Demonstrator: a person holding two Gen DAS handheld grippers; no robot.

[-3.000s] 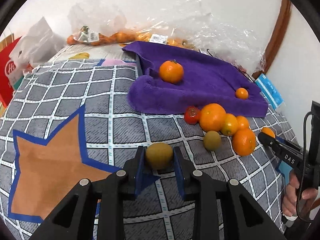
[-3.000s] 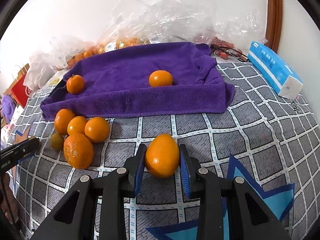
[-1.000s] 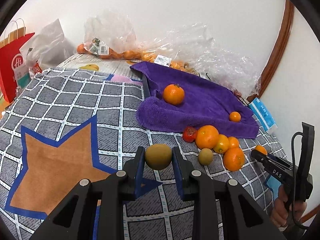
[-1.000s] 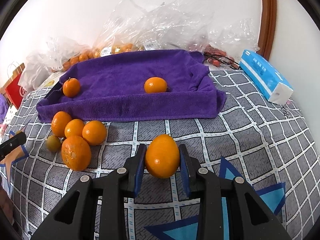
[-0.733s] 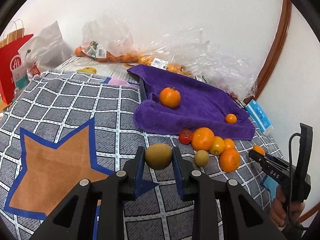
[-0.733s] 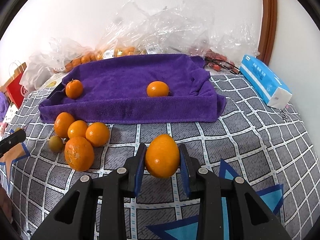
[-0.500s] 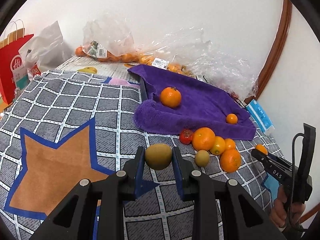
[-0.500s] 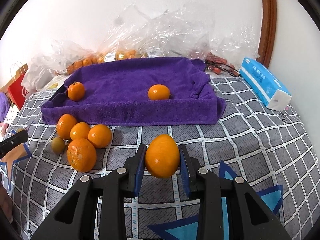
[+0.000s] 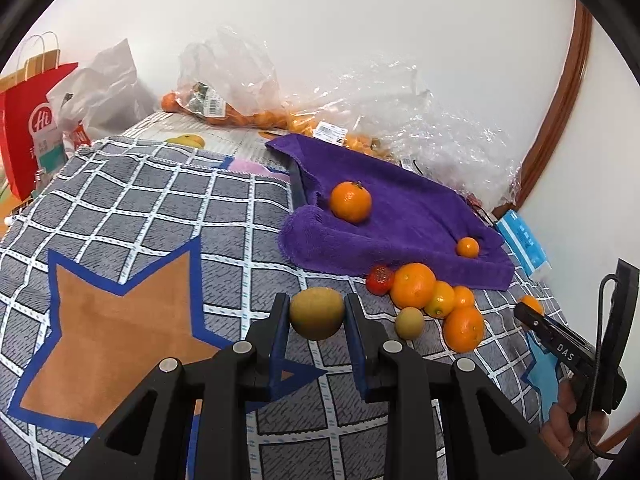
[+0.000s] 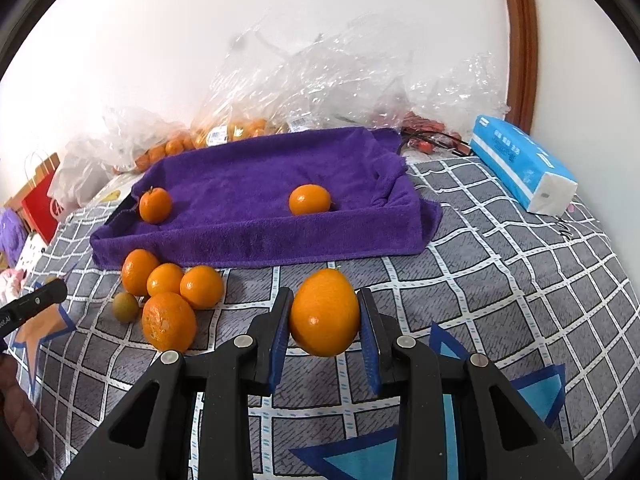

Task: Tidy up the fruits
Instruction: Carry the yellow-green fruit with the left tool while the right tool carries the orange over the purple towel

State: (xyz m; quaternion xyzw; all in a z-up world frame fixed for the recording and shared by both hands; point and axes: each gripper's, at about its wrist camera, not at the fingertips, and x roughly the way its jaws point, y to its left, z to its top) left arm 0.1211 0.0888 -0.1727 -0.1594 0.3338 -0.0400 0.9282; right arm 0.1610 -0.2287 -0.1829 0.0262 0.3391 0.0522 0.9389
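Observation:
My left gripper (image 9: 317, 312) is shut on a brownish-green kiwi (image 9: 317, 313), held above the checked cloth. My right gripper (image 10: 325, 312) is shut on an oval orange (image 10: 325, 312), also held off the cloth. A purple towel tray (image 9: 404, 224) (image 10: 256, 240) lies ahead with two oranges in it (image 10: 155, 205) (image 10: 309, 199). In front of it lies a cluster of oranges (image 10: 172, 296) (image 9: 436, 300), a second kiwi (image 9: 409, 322) (image 10: 125, 306) and a red fruit (image 9: 380, 280).
Clear plastic bags of small oranges (image 9: 256, 116) (image 10: 240, 128) lie behind the tray by the wall. A blue tissue pack (image 10: 524, 164) sits at the right. A red paper bag (image 9: 28, 128) stands at the far left. The other gripper's tip shows in each view (image 9: 560, 344) (image 10: 32, 304).
Both grippers have lifted a little and drawn back, each still holding its fruit; the tray and fruit cluster look slightly farther away.

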